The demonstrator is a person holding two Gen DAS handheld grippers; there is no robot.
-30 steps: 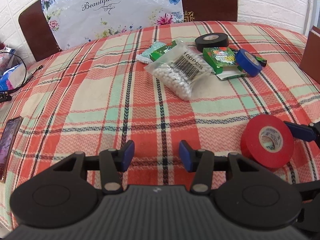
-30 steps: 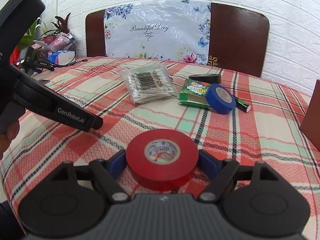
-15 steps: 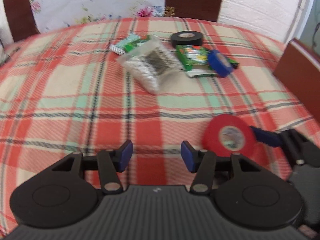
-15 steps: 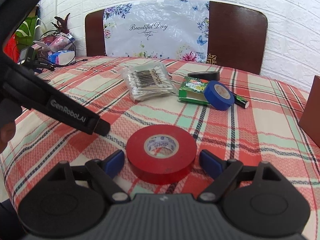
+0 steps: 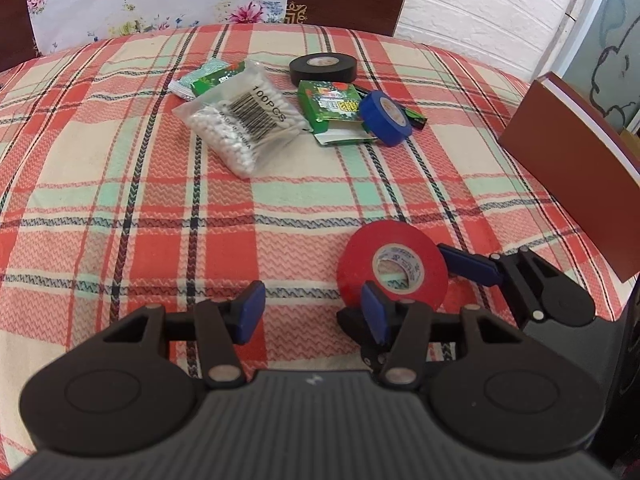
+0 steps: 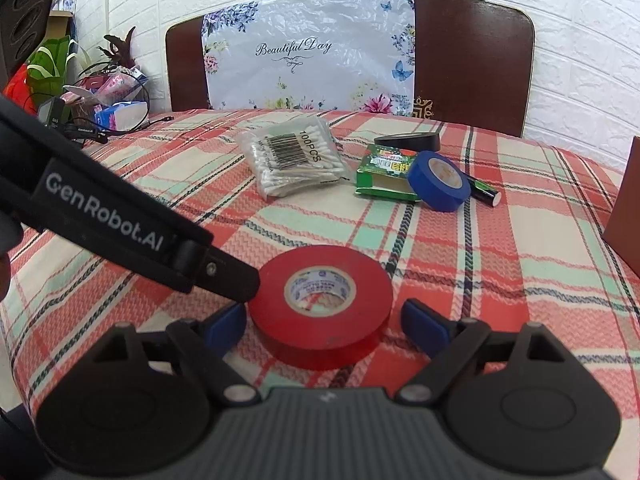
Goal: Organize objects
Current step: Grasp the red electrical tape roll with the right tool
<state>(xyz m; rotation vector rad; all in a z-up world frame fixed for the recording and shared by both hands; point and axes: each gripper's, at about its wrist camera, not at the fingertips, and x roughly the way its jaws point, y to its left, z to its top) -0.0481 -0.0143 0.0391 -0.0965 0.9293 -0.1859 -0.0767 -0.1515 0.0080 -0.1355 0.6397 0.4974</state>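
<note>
A red tape roll (image 6: 320, 300) lies flat on the plaid tablecloth (image 6: 480, 248); it also shows in the left wrist view (image 5: 394, 270). My right gripper (image 6: 324, 324) is open, its blue pads on either side of the roll with small gaps. My left gripper (image 5: 314, 314) is open and empty, close to the roll's left side; its right finger tip sits against the roll's edge. Farther back lie a cotton swab bag (image 5: 244, 120), a green box (image 5: 332, 106), a blue tape roll (image 5: 384, 118), a black tape roll (image 5: 323, 68) and a battery (image 6: 484, 192).
A brown book or box (image 5: 576, 188) stands at the table's right edge. A chair (image 6: 472, 60) with a floral plastic bag (image 6: 304, 52) is behind the table. Cables, tissue packs and a plant (image 6: 100, 100) sit at the far left.
My right gripper has opened and let go of the red tape roll, which now rests on the cloth. My left gripper has moved right, up against the roll.
</note>
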